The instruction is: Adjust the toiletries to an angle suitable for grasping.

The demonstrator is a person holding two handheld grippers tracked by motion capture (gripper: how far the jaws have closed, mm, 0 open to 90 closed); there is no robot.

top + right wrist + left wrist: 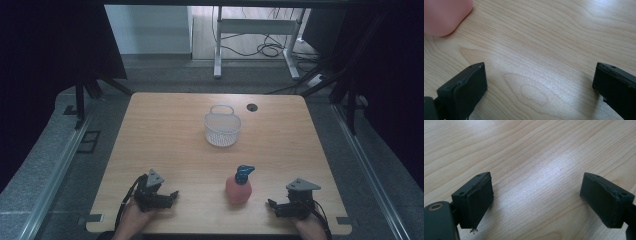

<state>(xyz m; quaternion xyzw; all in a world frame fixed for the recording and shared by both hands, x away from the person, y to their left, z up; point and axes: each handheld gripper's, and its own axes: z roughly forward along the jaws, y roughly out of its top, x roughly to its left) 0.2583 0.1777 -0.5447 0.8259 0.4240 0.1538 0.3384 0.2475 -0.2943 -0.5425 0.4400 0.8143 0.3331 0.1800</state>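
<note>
A pink bottle [238, 190] with a blue spray cap [244, 173] stands upright near the table's front, right of centre. A white mesh basket [222, 125] sits empty further back, near the middle. My left gripper [172, 194] rests at the front left, held by a hand, jaws wide apart over bare wood [537, 187]. My right gripper [271, 204] rests at the front right, just right of the bottle, also open. In the right gripper view the bottle's pink base [445, 15] fills the top left corner, apart from the jaws.
The wooden table [165, 135] has a small dark cable hole [252, 107] at the back right of the basket. Beyond the table's far edge stand a white frame's legs [218, 55] and loose cables on the floor. Dark curtains hang on both sides.
</note>
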